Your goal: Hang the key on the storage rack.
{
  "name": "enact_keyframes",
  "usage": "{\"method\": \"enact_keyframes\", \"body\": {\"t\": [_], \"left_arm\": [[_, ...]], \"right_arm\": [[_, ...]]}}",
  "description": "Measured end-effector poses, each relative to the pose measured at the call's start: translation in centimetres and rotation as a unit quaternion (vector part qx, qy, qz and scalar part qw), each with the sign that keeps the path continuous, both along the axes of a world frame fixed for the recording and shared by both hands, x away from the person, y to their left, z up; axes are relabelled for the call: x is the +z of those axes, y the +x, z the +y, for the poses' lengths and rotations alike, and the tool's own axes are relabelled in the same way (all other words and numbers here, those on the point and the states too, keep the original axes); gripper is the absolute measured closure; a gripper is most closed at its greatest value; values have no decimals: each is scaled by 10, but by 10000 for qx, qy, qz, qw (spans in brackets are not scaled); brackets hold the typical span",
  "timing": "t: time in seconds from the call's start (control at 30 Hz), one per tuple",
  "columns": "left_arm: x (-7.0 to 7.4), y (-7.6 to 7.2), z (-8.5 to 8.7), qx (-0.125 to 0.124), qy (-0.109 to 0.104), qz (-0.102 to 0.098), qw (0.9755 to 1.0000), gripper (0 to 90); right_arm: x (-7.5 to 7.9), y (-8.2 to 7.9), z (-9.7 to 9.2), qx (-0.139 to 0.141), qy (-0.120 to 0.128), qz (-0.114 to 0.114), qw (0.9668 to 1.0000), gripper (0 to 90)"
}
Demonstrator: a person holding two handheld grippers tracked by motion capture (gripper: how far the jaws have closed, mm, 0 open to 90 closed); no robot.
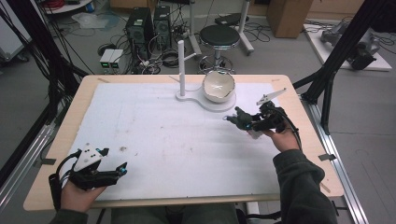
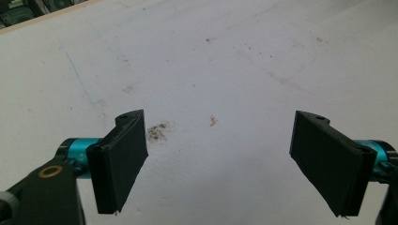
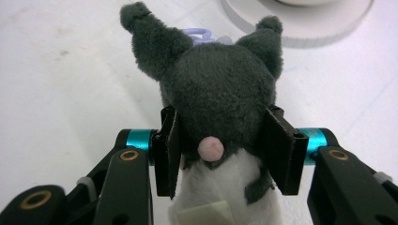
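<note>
Plush toy (image 3: 220, 93) sits pinched in our right gripper (image 3: 220, 154); left gripper (image 2: 220, 164) gapes wide, idle. Soft fur could slip free near the stand (image 1: 205, 100).

The left gripper (image 1: 122, 169) is black with a white three-cornered plate on top, a teal tip and a black cable looping off its near left side. Its flat black pads (image 2: 119, 159) sit on teal barrels, with a brass-ringed screw hole in the black link. The right gripper (image 1: 232, 118) is black with a grey plate, teal barrels and brass-ringed holes. A dark grey-green sleeve (image 1: 299, 182) covers the right forearm.
</note>
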State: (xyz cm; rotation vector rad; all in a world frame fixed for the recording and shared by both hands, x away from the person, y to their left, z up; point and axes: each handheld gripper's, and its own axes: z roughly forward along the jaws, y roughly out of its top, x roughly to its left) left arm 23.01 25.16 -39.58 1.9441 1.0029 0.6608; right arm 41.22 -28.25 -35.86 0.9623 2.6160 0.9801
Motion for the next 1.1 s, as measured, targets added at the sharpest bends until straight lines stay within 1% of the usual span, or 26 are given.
{"method": "enact_keyframes", "body": {"t": [0.23, 0.3, 0.53, 0.8, 1.03, 1.1], "left_arm": [[0, 0, 1, 10, 1, -5, 10000, 195], [0, 0, 1, 25, -34, -16, 10000, 195], [0, 1, 1, 25, -22, 7, 10000, 195], [0, 2, 1, 26, -42, 17, 10000, 195], [0, 2, 2, 22, -23, 10, 10000, 195], [0, 2, 2, 42, -59, 12, 10000, 195]], "right_arm": [[19, -6, 14, 177, 26, -175, 9997, 524], [23, -6, 17, 222, 61, -227, 9995, 523], [32, -5, 25, 332, 113, -264, 9990, 523], [38, -4, 29, 380, 187, -262, 9988, 523], [48, -1, 36, 450, 264, -304, 9982, 522], [49, 0, 37, 460, 284, -279, 9981, 522]]}}
